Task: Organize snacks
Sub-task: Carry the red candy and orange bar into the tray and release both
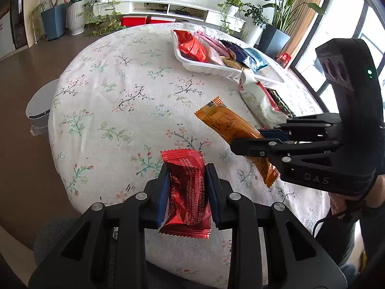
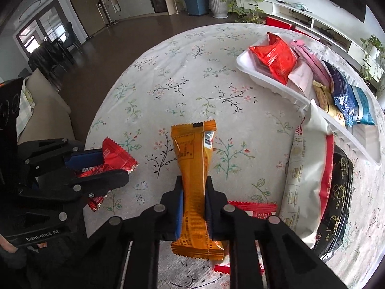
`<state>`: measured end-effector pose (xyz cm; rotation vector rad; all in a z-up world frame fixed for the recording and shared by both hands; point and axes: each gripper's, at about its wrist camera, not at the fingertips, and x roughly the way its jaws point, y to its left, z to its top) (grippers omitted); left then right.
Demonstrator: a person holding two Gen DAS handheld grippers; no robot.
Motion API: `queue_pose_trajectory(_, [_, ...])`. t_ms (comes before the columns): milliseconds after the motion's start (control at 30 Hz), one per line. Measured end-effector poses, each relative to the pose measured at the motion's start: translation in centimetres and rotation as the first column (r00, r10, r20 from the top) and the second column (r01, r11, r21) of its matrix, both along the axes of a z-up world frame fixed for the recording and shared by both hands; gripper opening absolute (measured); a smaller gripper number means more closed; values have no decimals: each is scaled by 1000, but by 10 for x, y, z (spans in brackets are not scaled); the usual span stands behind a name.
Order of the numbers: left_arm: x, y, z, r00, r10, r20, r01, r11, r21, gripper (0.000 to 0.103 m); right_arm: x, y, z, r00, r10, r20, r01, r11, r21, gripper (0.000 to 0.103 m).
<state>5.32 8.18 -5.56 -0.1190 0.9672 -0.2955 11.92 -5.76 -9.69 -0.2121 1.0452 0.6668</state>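
"DAS" on right tool (image 1: 258, 136); "GenRobot.AI" on left tool (image 2: 96, 166).

I am holding a red snack packet (image 1: 186, 192) squeezed in my left hand-held gripper (image 1: 187, 190) above the table (image 1: 108, 101). My right hand-held gripper (image 1: 245, 142) is pinching an orange snack bar (image 1: 231, 125). A white tray (image 1: 204, 68) of snacks is sitting beyond.

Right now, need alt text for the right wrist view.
The right gripper has its fingers shut on an orange snack packet above a floral tablecloth. At left the left gripper holds a red packet; a white tray of snacks sits at upper right.
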Motion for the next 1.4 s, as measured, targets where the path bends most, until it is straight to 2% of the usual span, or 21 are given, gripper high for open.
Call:
queue_pose_trajectory(167, [9, -10, 16, 999, -29, 31, 29, 999, -18, 27, -8, -25, 22, 998, -58, 2, 57, 989, 137, 16])
queue_pose_trajectory(333, [31, -28, 34, 995, -69, 72, 73, 996, -46, 27, -1, -76, 40, 984, -180, -19, 178, 948, 263, 16])
queue_pose_trajectory(467, [61, -39, 54, 989, -87, 116, 95, 994, -60, 27, 16, -131, 53, 949, -313, -28, 306, 901, 307, 16])
queue_pose_trajectory(633, [112, -57, 82, 978, -120, 170, 127, 991, -30, 27, 39, -194, 77, 897, -441, -13, 419, 841, 342, 16])
queue_pose_trajectory(767, [160, -73, 104, 969, -139, 203, 144, 990, -11, 27, 67, -219, 94, 869, -495, 5, 462, 814, 351, 16])
queue_pose_trajectory(867, [197, -88, 111, 966, -166, 198, 166, 986, 14, 27, 94, -227, 104, 856, -517, 4, 477, 794, 377, 16])
queue_pose_trajectory(1000, [246, -111, 95, 970, -191, 154, 188, 982, 33, 27, 134, -218, 103, 855, -519, -14, 486, 791, 371, 16])
queue_pose_trajectory(1100, [271, -125, 70, 974, -199, 112, 195, 980, 47, 27, 157, -202, 93, 862, -506, -27, 483, 805, 345, 16])
queue_pose_trajectory(1233, [291, -132, 36, 977, -205, 61, 202, 978, 56, 27, 182, -176, 75, 875, -483, -36, 471, 831, 295, 16])
queue_pose_trajectory(1400, [303, -141, 6, 974, -224, 26, 222, 973, 67, 27, 205, -163, 48, 873, -485, -43, 482, 848, 219, 16])
